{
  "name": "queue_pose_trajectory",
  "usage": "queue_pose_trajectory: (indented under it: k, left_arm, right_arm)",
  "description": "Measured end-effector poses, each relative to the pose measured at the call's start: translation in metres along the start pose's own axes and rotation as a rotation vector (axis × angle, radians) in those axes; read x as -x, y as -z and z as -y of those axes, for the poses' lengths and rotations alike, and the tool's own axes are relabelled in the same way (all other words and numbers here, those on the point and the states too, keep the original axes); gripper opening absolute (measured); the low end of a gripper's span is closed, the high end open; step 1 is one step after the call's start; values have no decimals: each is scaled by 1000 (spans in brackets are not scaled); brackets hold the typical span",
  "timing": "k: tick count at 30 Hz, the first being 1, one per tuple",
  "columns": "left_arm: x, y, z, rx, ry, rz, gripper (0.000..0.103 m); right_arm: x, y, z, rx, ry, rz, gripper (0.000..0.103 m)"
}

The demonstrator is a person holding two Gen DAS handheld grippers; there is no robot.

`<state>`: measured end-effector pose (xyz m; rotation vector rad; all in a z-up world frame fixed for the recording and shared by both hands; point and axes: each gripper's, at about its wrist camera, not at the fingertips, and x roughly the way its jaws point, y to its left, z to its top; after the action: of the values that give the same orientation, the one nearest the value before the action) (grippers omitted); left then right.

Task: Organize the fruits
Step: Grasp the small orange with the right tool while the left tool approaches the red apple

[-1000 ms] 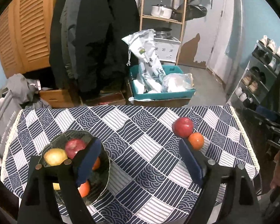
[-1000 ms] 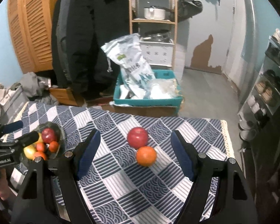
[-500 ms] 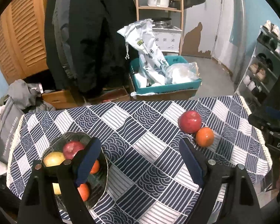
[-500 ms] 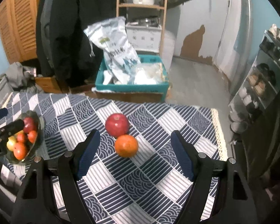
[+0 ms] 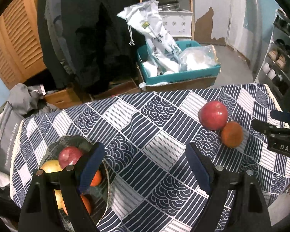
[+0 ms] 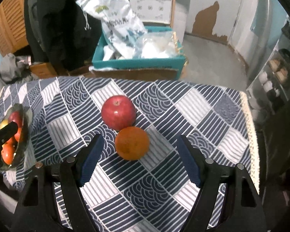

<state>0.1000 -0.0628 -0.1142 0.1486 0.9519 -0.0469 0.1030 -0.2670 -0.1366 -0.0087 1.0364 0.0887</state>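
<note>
On the patterned tablecloth (image 6: 193, 104), just ahead of the right gripper (image 6: 139, 154), sit a red apple (image 6: 118, 112) and an orange (image 6: 132, 143), touching each other, the orange at about 5 o'clock from the apple. Both are round, so neither has a clear long axis; the apple's stem dimple faces up and slightly toward 12 o'clock. Its skin is glossy deep red with small highlights, while the orange is matte and finely dimpled. That gripper's blue-padded fingers (image 6: 90, 158) stand wide apart with nothing between them, the orange lying just beyond their tips.

From the left wrist view, the left gripper (image 5: 145, 164) also has its fingers spread and empty. At about 8 o'clock a dark glass bowl (image 5: 104, 185) holds a red apple, a yellow fruit and several small oranges, partly hidden behind the left finger. The loose pair appears at 2 o'clock, beside the other gripper's body, which bears the letters "DAS". A grey bag (image 5: 7, 135) at 9 o'clock carries small print, too blurred to read with confidence.
</note>
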Motion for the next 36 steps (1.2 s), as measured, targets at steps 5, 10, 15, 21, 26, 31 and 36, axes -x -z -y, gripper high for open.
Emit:
queue_pose_trajectory:
  k: [5,10,15,21,26,31,36]
  left_arm:
    - [-24,2,4,-1,8,-43,87]
    - [-46,5,7,-15,-3,-80,87]
    - [-64,9,12,-20,-4,-103,87]
    - [-77,13,17,-36,-2,-121,87]
    - [-83,13,20,-42,7,-130,87]
    - [-83,10,26,-42,33,-128,87]
    - [-84,4,41,-63,68,-128,87]
  right_arm:
    - [-31,1,-1,-3,-9,-61,78]
    - [-58,5,-4,10,-13,-115,78]
    - [-81,15,-3,5,-12,-166,78]
    - [-94,20,-7,11,-26,-180,78]
    - [-107,23,-6,-3,-47,-210,74]
    - [-106,25,-6,-6,-53,-201,64]
    - [-95,20,11,-49,-28,-161,64]
